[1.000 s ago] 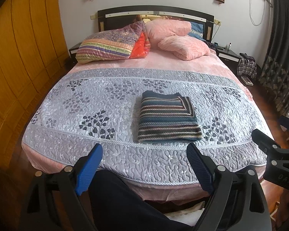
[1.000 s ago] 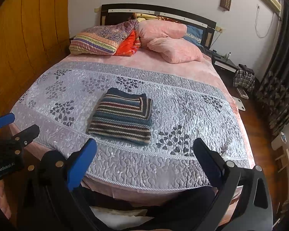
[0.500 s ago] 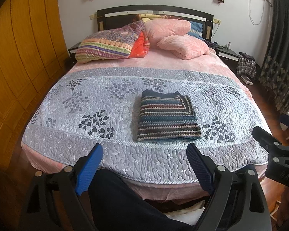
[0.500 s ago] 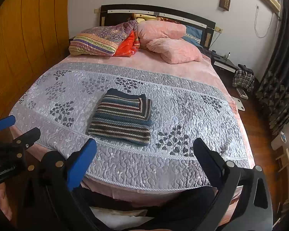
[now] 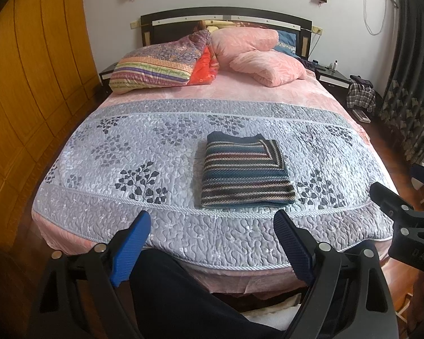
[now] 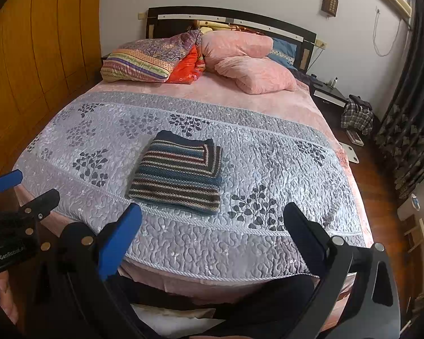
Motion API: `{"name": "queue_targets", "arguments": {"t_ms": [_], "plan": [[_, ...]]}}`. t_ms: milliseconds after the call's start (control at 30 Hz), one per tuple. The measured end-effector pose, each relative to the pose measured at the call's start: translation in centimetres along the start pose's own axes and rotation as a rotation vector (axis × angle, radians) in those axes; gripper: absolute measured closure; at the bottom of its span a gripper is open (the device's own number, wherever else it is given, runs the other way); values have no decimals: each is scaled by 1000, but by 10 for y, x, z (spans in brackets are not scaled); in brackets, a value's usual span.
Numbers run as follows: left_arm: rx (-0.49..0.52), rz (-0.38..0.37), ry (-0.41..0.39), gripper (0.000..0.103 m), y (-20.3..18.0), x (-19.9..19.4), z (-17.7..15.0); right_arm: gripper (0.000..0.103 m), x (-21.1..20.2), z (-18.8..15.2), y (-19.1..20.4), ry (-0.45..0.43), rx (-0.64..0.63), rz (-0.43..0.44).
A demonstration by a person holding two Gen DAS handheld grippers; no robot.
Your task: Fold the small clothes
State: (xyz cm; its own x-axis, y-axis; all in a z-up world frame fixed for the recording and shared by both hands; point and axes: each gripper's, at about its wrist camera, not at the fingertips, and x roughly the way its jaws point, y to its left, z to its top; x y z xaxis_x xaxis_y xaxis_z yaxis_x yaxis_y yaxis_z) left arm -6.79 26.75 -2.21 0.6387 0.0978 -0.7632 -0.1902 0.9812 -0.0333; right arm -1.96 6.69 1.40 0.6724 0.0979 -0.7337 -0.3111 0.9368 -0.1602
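A striped knit sweater (image 5: 244, 173) lies folded into a neat rectangle on the grey quilted bedspread (image 5: 155, 152), near the foot of the bed. The same sweater (image 6: 181, 175) shows left of centre in the right wrist view. My left gripper (image 5: 212, 243) hovers open over the bed's foot edge, short of the sweater and holding nothing. My right gripper (image 6: 212, 234) is open too, also back from the sweater and empty. Each gripper shows at the edge of the other's view: the right gripper (image 5: 404, 197) and the left gripper (image 6: 19, 195).
Pink and striped pillows (image 5: 206, 59) are piled at the dark headboard (image 5: 226, 19). A wooden wardrobe (image 5: 28, 84) runs along the left. Dark curtains (image 5: 415, 84), a nightstand (image 5: 333, 79) and a plaid bag (image 5: 360, 96) stand on the right. A person's dark-clothed legs (image 5: 183, 296) are below the grippers.
Both views have shifted only slightly. The sweater has not moved and both grippers stay open.
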Motion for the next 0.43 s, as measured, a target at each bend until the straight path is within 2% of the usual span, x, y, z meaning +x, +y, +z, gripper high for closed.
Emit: {"name": "queue_targets", "arguments": {"t_ms": [433], "plan": [[3, -3, -4, 14, 0, 0, 2, 3, -4, 5, -4, 1, 10, -1]]}}
